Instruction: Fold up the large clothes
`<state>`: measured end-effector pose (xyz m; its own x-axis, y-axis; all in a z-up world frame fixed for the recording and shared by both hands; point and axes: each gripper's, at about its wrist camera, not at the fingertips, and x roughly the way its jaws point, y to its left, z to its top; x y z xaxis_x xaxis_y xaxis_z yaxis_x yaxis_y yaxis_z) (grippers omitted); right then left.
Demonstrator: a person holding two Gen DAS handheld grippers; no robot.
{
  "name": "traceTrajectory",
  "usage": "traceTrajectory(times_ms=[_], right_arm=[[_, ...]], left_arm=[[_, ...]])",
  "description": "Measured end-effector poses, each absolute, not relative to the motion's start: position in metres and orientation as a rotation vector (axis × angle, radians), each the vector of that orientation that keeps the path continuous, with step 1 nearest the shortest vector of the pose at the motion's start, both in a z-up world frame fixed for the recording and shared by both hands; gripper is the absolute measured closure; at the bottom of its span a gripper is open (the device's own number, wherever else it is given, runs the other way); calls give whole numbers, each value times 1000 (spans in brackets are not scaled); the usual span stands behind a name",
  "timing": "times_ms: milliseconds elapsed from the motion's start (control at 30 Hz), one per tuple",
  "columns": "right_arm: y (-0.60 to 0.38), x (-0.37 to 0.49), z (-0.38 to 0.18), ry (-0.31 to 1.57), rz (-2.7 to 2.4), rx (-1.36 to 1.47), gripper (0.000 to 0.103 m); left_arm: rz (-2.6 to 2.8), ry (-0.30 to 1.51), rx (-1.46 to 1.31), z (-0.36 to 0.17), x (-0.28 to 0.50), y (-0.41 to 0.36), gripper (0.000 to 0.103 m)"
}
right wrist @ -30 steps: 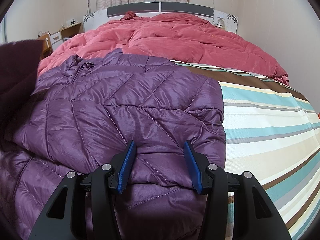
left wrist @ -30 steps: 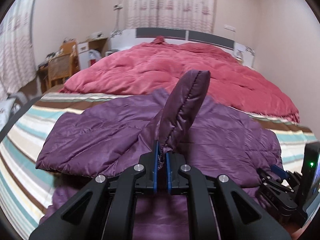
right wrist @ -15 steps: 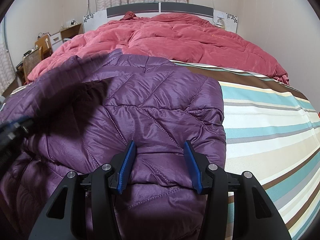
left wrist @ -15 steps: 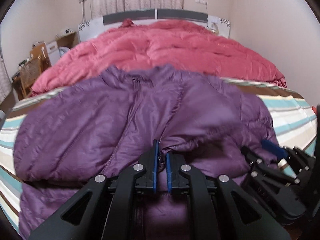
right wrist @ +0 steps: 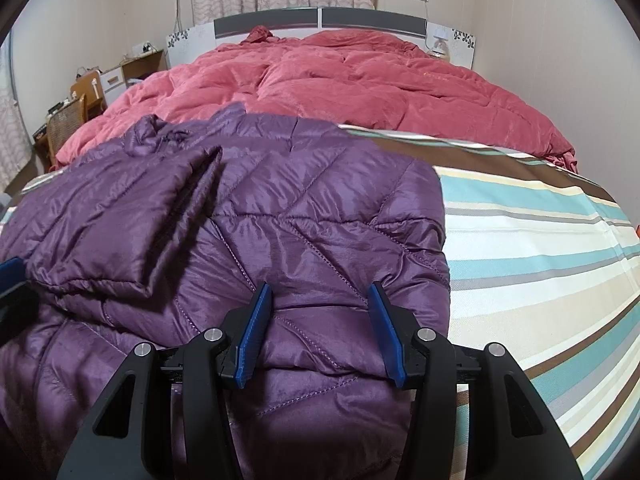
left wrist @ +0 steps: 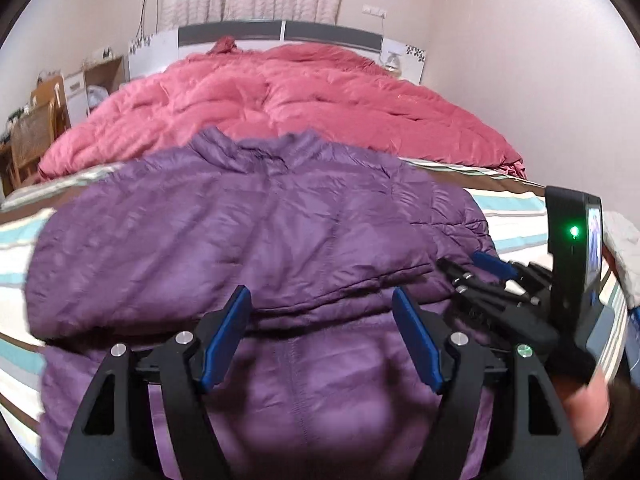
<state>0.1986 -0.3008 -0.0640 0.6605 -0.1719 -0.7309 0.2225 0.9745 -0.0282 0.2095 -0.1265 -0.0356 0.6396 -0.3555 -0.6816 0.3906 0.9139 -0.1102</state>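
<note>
Over the purple jacket [left wrist: 280, 240], the left claw [left wrist: 320, 332] is opening, seemingly empty; the right claw [right wrist: 316, 328] stands spread.

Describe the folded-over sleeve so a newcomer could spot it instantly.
Start at the bed's striped sheet, in front of the red duvet. A purple quilted jacket lies there; the sleeve is the flat raised strip folded diagonally across its front.

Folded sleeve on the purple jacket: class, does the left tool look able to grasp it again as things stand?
Probably yes: the left tool, jaws opening, hovers at the folded sleeve edge; nothing lies between.
</note>
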Motion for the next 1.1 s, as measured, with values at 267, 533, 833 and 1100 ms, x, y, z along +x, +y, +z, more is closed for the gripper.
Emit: traceTrajectory(times_ms=[267,533,833,1100], right_arm=[[-274,203,-16,724,-100,78,53],[-224,261,-36,822,4,59,53],[-209,270,-72,891,-41,22,53],[-213,265,-69,873,-43,36,53]], left_arm=[[-155,776,-42,-37,265,-30,37],[1,874,10,-79,314,12,50],[17,884,43,-100,321,25,52],[-22,808,7,-69,295,5,31]])
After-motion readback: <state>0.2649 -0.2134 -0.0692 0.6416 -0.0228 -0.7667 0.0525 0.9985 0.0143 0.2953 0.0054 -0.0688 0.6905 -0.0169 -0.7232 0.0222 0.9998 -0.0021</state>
